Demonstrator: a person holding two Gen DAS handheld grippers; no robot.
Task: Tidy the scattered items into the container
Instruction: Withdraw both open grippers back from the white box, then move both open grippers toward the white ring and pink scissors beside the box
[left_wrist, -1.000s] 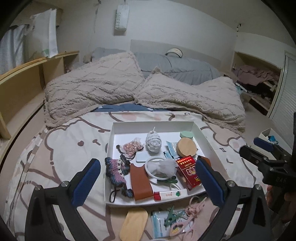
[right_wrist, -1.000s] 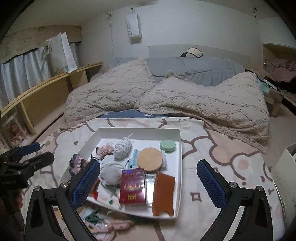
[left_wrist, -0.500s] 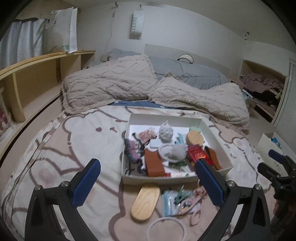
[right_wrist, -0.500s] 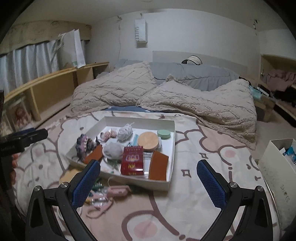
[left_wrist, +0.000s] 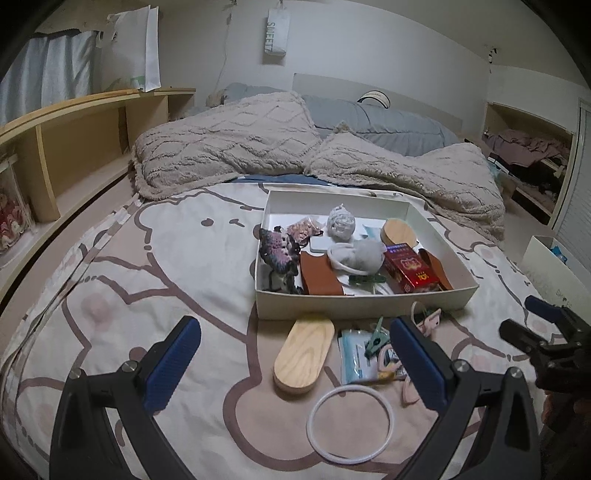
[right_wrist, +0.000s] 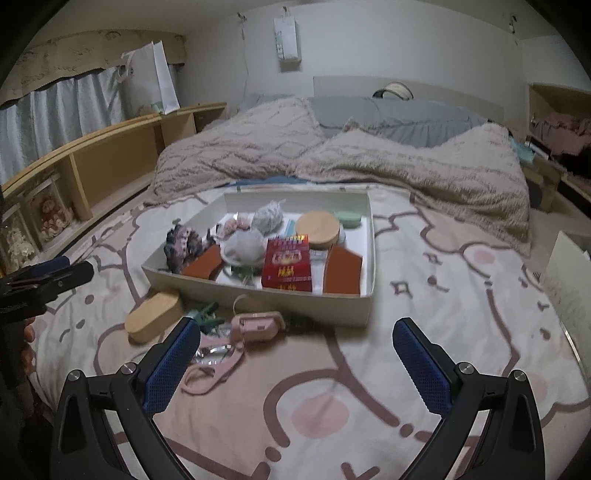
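Observation:
A white shallow box (left_wrist: 364, 302) (right_wrist: 258, 293) sits on the bed, holding a red packet (left_wrist: 410, 269) (right_wrist: 286, 262), brown leather pieces, a round wooden lid (right_wrist: 317, 229) and several small things. Loose on the sheet in front of it lie an oval wooden case (left_wrist: 303, 354) (right_wrist: 154, 321), a white ring (left_wrist: 350, 424), a green clip (left_wrist: 376, 336), a blue packet (left_wrist: 354, 356) and pink items (right_wrist: 256, 326). My left gripper (left_wrist: 295, 365) is open, above the oval case and ring. My right gripper (right_wrist: 295, 365) is open, over bare sheet right of the pink items.
Beige fluffy pillows (left_wrist: 236, 147) and a grey duvet (left_wrist: 388, 122) fill the far half of the bed. A wooden shelf (left_wrist: 74, 147) runs along the left. A white bin (left_wrist: 554, 266) stands off the bed's right side. The patterned sheet (left_wrist: 166, 266) spreads left of the box.
Both grippers have pulled back and away from the box, so it looks smaller and the loose items in front, including the white ring, have come into view. Both stay open.

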